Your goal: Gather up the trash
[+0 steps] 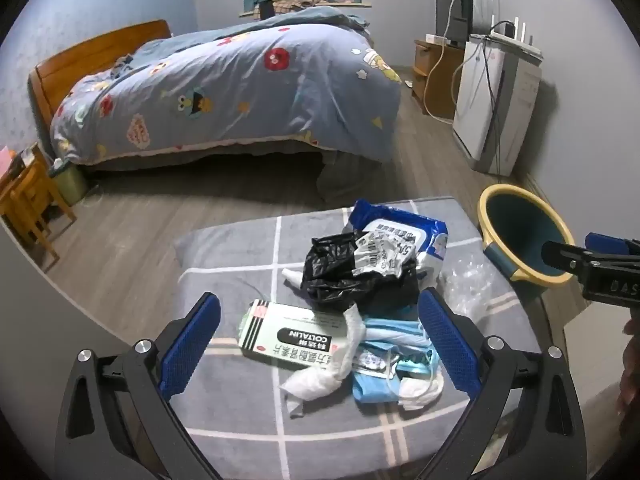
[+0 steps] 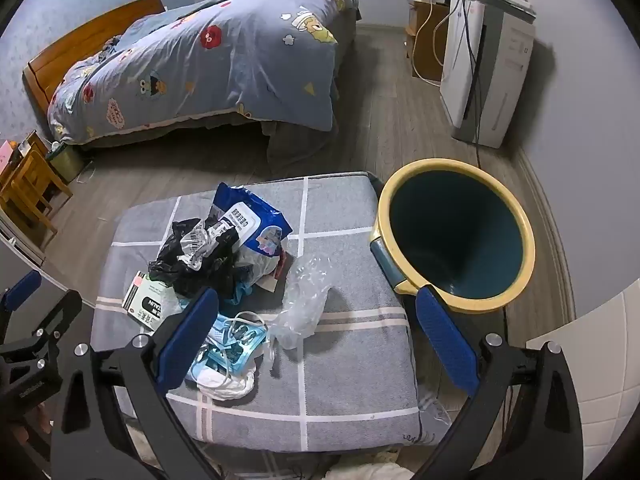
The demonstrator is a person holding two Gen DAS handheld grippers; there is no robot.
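We see both the left gripper (image 1: pixel 318 334) and right gripper (image 2: pixel 316 330) spread wide, holding nothing, above trash piled on the grey checked cushion (image 2: pixel 352 360): black bag (image 1: pixel 340 272), medicine box (image 1: pixel 288 338), probably face masks (image 1: pixel 394 356). Yellow-rimmed bin (image 2: pixel 456 236) stands beside.

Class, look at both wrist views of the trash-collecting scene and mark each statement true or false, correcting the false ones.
1. The left tongs are open and hold nothing. True.
2. The bin is already full of trash. False: its dark inside looks bare, and the trash lies on the grey checked cushion.
3. A black plastic bag lies in the pile beside a blue wipes pack. True.
4. The medicine box stands upright on the floor. False: it lies flat on the cushion.
5. The right tongs are shut on the clear plastic wrap. False: they are open, not gripping it.
6. Blue face masks lie in the pile. True.
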